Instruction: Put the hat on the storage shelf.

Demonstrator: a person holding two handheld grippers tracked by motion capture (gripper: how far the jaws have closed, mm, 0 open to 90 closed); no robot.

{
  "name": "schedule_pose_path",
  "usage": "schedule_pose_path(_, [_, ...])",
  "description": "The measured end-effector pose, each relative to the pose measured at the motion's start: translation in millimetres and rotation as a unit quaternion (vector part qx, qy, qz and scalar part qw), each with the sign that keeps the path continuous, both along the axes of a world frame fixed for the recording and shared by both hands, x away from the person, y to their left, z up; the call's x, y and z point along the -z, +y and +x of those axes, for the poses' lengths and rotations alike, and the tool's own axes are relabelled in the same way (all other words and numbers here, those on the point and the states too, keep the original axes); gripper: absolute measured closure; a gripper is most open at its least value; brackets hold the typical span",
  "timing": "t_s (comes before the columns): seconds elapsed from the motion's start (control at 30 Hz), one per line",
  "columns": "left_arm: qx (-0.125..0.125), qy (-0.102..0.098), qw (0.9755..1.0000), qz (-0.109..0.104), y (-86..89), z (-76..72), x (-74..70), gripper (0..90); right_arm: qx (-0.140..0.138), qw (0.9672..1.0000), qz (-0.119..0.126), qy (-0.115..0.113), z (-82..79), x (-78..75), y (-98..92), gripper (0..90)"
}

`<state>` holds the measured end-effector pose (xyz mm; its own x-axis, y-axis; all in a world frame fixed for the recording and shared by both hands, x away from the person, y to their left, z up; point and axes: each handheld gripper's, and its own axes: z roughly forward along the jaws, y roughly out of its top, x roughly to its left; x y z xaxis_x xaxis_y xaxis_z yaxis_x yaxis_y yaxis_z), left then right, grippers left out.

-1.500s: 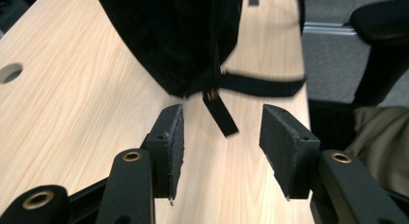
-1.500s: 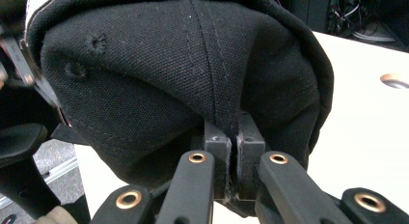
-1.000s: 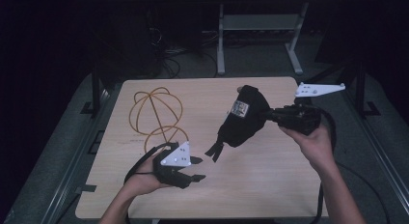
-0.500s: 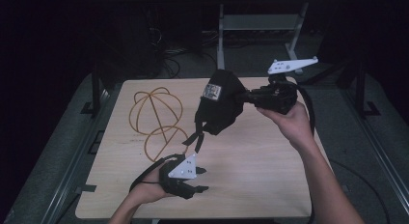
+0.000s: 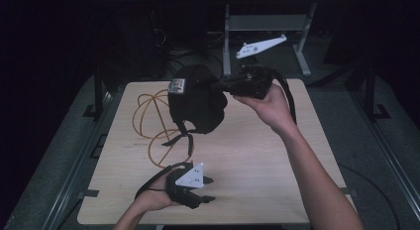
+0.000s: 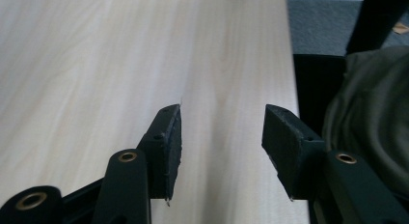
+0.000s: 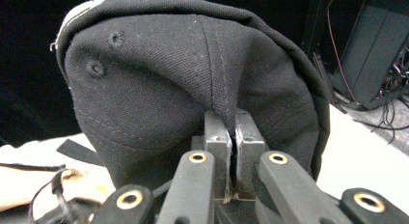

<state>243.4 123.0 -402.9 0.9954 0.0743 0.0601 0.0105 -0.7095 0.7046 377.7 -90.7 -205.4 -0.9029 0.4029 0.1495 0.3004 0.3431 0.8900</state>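
Mid-carry: black cap [image 5: 195, 103] pinched by its fabric in the right gripper [image 7: 235, 137], held above the table [image 5: 257, 155], beside the wire stand [image 5: 151, 123]. Left gripper [image 5: 205, 190] low near the front edge, jaws apart, holding nothing. Next, probably: settling the cap over the stand.

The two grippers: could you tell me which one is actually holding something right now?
The right gripper, raised over the table, is clamped on the black cap's fabric. The left gripper, low near the table's front edge, has open, empty jaws.
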Motion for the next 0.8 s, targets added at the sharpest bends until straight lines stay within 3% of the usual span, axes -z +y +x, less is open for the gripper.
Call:
schedule_pose_path(0.17, [0.014, -0.012, 0.9997, 0.015, -4.5, -4.1, 0.8, 47.1, -0.017, 0.9998, -0.009, -0.004, 8.4, -7.3, 24.6, 87.5])
schedule_pose_path(0.4, [0.005, -0.005, 0.9996, 0.029, -6.1, -2.1, 8.5, 44.7, -0.041, 0.9989, -0.022, -0.003, 17.3, -16.8, 57.3, 87.5])
schedule_pose_path(0.7, [0.004, -0.003, 0.9999, 0.014, -5.5, 0.0, 10.2, 44.9, -0.058, 0.9977, -0.033, 0.009, 32.6, -14.5, 98.9, 87.4])
schedule_pose_path(0.8, [0.006, -0.001, 0.9997, 0.024, -4.7, 0.8, 11.2, 44.9, -0.062, 0.9976, -0.028, 0.011, 36.9, -11.0, 107.3, 87.4])
